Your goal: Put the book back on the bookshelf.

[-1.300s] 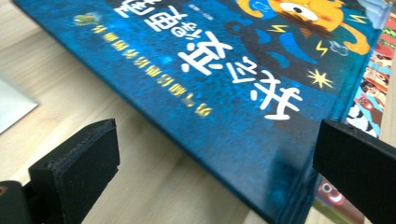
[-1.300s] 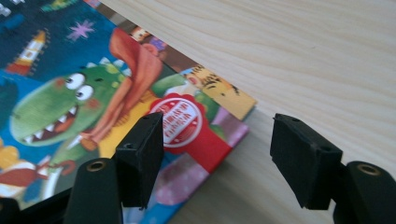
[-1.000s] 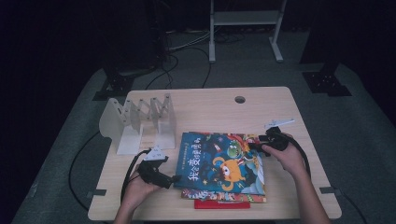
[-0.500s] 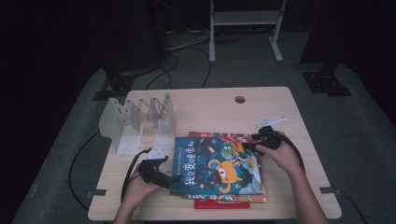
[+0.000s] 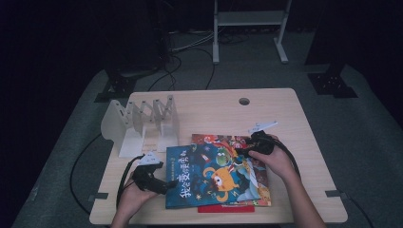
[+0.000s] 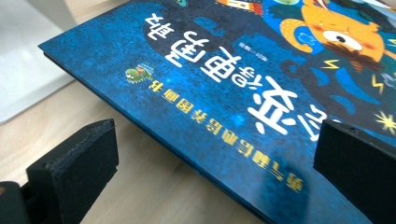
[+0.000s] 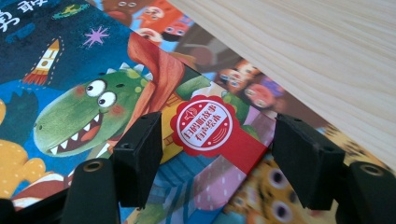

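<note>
Rack (image 5: 142, 124), white, accordion-type with upright dividers, stands at the left rear of the wooden table (image 5: 285, 114), just behind the left gripper.

Left gripper (image 5: 159, 186), black with a grey three-cornered plate on top, is held in the person's left hand (image 5: 130, 197) near the front left table edge. It points rightward at the blue book's near left edge. In the left gripper view its jaws stand wide apart, one pad (image 6: 74, 165) over bare wood, the other over the cover; the book's edge runs between them, gripped by neither.

Blue book (image 5: 209, 175), topmost of the stack, lies at the front centre of the table, skewed against the books beneath. Cover: white Chinese title characters, an orange creature, a green dinosaur (image 7: 88, 116), a red round seal (image 7: 208, 123) (seal and dinosaur read most clearly in the right gripper view). In the left gripper view its left edge appears slightly lifted off the wood.

Second picture book (image 5: 259, 185), multicoloured, lies under the blue one and shows along the rear and right sides.

Red book (image 5: 223, 208), lowest, shows as a strip at the front edge of the stack.

Right gripper (image 5: 243, 153), black, is held in the right hand (image 5: 275, 161) over the blue book's right rear corner. Its jaws stand open on either side of that corner, clamping nothing; whether the pads touch the covers cannot be told.

Round cable hole (image 5: 244, 101) lies at the rear centre of the table.
</note>
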Demonstrator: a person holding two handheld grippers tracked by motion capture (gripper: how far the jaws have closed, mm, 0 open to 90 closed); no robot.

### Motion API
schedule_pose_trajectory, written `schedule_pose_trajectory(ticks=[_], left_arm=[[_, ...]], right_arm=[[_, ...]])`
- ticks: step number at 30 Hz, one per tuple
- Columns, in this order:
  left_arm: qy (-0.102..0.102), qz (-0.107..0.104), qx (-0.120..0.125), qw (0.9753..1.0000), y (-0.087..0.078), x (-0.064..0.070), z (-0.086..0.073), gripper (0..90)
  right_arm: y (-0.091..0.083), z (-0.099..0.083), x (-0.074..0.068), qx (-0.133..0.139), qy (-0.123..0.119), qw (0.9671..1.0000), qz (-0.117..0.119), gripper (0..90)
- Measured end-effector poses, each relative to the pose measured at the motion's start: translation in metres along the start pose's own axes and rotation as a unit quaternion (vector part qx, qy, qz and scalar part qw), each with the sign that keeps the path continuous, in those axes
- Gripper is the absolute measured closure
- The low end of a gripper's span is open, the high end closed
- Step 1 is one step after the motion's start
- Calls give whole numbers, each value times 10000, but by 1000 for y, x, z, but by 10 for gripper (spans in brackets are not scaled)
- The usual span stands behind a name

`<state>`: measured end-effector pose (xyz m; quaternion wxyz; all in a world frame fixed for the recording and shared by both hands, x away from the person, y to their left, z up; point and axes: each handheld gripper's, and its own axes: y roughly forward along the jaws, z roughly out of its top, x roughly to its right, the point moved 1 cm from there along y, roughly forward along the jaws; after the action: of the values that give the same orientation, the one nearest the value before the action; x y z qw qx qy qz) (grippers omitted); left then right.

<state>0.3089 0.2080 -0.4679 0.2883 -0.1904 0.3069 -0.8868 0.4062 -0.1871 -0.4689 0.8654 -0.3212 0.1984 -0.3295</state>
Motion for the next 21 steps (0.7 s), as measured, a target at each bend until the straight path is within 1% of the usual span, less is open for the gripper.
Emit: schedule_pose_trajectory(ticks=[2,3,5,8,9,10,12,14,15,16,19,21], left_arm=[[-18,21,-11,10000,-1,0,-2,0],[-26,50,-15,10000,-3,1,-5,0],[-45,43,-13,10000,-4,1,-7,0],[-72,35,-1,10000,-6,4,-8,0],[-72,35,-1,10000,-6,4,-8,0],[-71,31,4,10000,-7,5,-9,0],[-77,25,-21,10000,-7,5,-11,0],[-89,41,-40,9999,-7,5,-12,0],[-89,41,-40,9999,-7,5,-12,0],[-131,6,-40,9999,-6,6,-13,0],[-160,-51,-24,9999,-4,6,-14,0],[-192,-92,-36,9998,-3,7,-14,0]], right_arm=[[1,1,-3,1,-16,10000,11,327],[3,2,-8,-3,-93,10000,22,327],[4,3,-11,-1,-128,9999,57,326],[1,2,-13,-31,-301,9995,88,334],[1,2,-13,-31,-301,9995,88,334],[-8,-4,-14,8,-440,9990,6,333],[-17,-10,-13,77,-445,9990,42,331],[-29,-18,-10,89,-506,9987,26,329],[-29,-18,-10,89,-506,9987,26,329],[-39,-28,-8,57,-532,9986,11,327],[-47,-40,-5,18,-644,9979,53,319],[-49,-46,-7,-41,-785,9968,129,310]])
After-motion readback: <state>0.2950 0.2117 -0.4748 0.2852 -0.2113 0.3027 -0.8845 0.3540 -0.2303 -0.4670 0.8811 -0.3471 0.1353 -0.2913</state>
